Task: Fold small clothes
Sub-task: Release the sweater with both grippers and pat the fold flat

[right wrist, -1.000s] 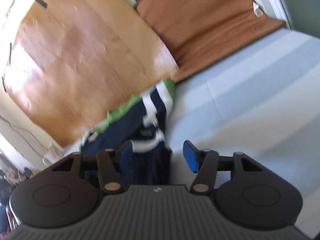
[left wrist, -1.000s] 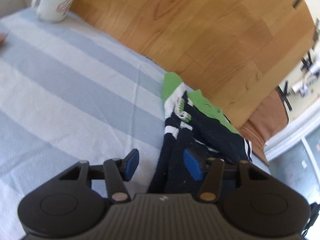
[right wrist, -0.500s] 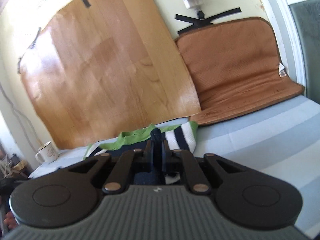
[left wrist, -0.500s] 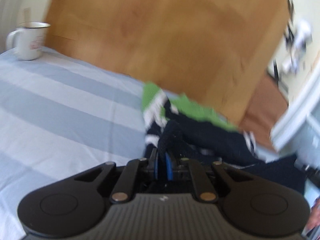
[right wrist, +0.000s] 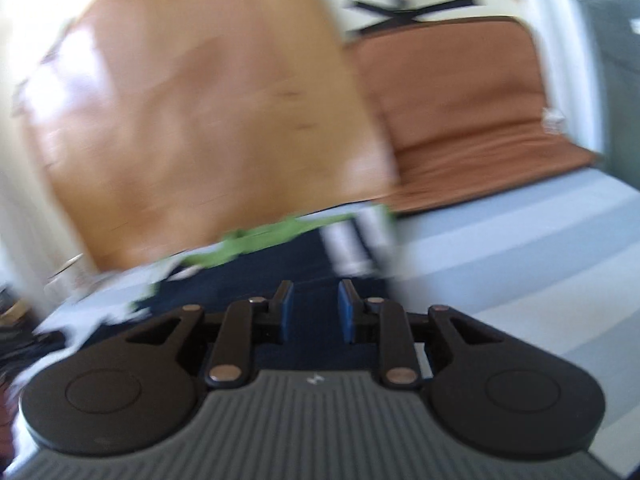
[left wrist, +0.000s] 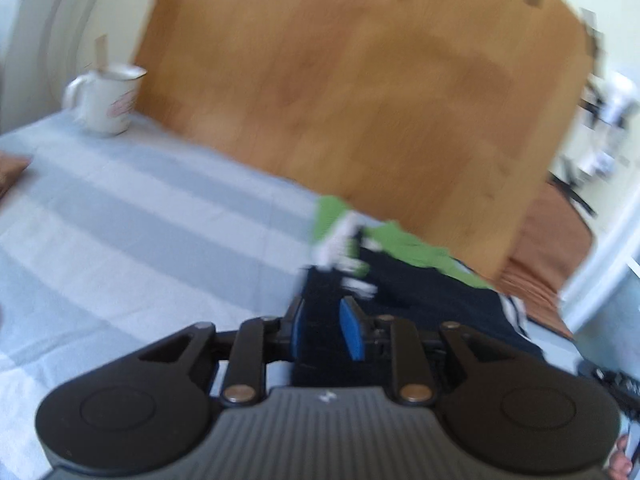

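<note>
On the striped cloth (left wrist: 120,216), against the wooden board (left wrist: 360,100), lies the navy-and-green garment (left wrist: 420,280). Both the left gripper (left wrist: 324,330) and right gripper (right wrist: 314,312) hover over its dark fabric, jaws parted, gripping nothing. Frames are blurred.

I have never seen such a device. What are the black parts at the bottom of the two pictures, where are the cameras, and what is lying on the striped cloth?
The black parts are two hand-held grippers, each with two blue-padded fingers; a person carries one in each hand. Each picture comes from a camera on one gripper that looks forward along its fingers. In the left view, the left gripper stands open over a dark navy garment with green and white trim, lying on the striped cloth. A white mug stands at the far left. In the right view, the right gripper is also open above the same garment. Both pictures are blurred. Nothing appears clamped.
</note>
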Available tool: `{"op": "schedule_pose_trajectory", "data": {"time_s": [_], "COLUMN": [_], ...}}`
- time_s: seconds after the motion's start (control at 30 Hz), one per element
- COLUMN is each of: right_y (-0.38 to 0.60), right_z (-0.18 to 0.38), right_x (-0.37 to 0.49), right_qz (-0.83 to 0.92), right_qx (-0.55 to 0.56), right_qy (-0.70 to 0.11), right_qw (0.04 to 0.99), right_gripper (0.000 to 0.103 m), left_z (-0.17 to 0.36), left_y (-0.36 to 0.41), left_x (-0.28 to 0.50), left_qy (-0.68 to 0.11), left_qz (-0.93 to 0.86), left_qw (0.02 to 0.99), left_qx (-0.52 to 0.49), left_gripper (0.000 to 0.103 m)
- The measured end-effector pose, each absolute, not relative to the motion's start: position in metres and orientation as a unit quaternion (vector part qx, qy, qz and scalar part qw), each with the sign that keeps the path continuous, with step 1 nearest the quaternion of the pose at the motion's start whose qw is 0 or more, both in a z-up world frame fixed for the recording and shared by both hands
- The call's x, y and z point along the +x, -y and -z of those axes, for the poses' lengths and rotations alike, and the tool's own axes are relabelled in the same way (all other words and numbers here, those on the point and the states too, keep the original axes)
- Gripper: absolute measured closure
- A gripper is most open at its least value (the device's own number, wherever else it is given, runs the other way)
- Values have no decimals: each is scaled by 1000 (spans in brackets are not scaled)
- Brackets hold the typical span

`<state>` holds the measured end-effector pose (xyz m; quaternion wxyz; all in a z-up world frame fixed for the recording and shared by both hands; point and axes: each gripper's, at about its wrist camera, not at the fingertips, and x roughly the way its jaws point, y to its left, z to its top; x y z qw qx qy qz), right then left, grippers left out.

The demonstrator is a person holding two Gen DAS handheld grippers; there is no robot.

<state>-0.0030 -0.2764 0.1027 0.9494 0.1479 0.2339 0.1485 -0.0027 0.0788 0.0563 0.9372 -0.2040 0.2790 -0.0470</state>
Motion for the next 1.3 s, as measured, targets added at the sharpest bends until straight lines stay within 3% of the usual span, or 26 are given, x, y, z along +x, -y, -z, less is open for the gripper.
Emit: {"op": "schedule_pose_trajectory", "data": {"time_s": [0.17,0.27,0.33,0.57,0.87,1.07,1.3], "right_y": [253,290,311,318,309,317,327], "right_z": [-78,-52,-49,-46,-48,-48,-48], "right_x": [-13,-26,-32,-32,-44,-48,-49], "right_qz": [-165,-142,-131,-130,-124,-120,-106], "right_qx": [103,167,222,249,225,244,276], "right_qy": [-280,-271,-272,-267,-249,-222,-209], "right_qw": [940,937,927,922,934,936,932], "right_gripper": [73,80,93,93,88,69,68], "left_z": [-40,-20,-21,-20,-22,-22,-22], "left_y": [-37,-37,-44,-44,-32,-30,-29], "left_x": [-7,-9,-9,-9,-13,-14,-14], "left_qy": [-308,-311,-315,-311,-304,-303,-302], "left_qz": [104,112,117,117,116,116,118], "left_qw": [937,936,932,933,940,941,941], "left_qx": [-125,-118,-138,-138,-105,-98,-94], "left_gripper": [82,82,82,81,72,71,68]}}
